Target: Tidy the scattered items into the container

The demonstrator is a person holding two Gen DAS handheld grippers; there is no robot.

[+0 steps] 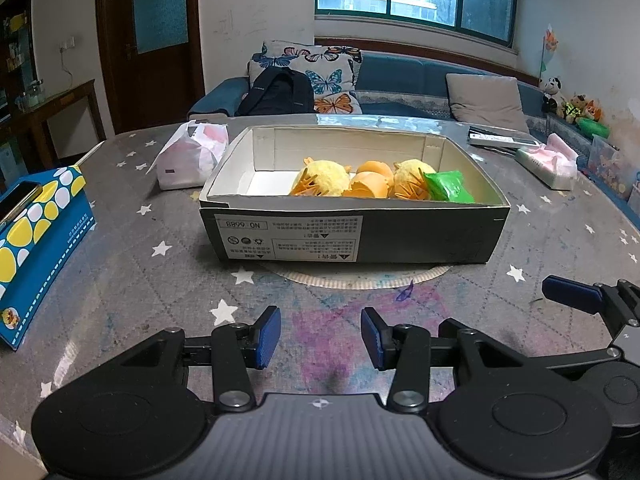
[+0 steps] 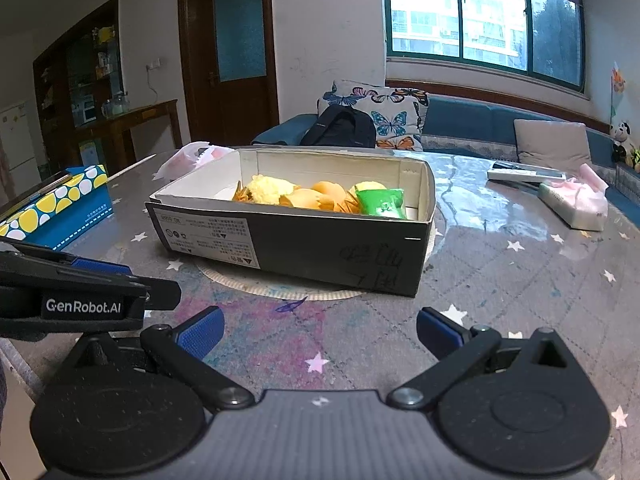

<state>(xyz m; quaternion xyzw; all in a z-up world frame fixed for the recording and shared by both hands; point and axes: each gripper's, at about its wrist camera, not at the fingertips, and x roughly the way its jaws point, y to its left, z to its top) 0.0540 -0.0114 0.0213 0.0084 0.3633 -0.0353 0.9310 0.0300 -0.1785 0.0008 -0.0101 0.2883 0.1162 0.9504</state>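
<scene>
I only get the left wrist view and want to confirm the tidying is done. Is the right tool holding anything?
Observer: No. The right tool is open, with only table between its fingers.
Operator: My view has the green packet hiding the box's right end. Any room left there?
Observer: Some. In the right wrist view a strip of bare floor shows between the green packet and the right end wall of the box.
</scene>
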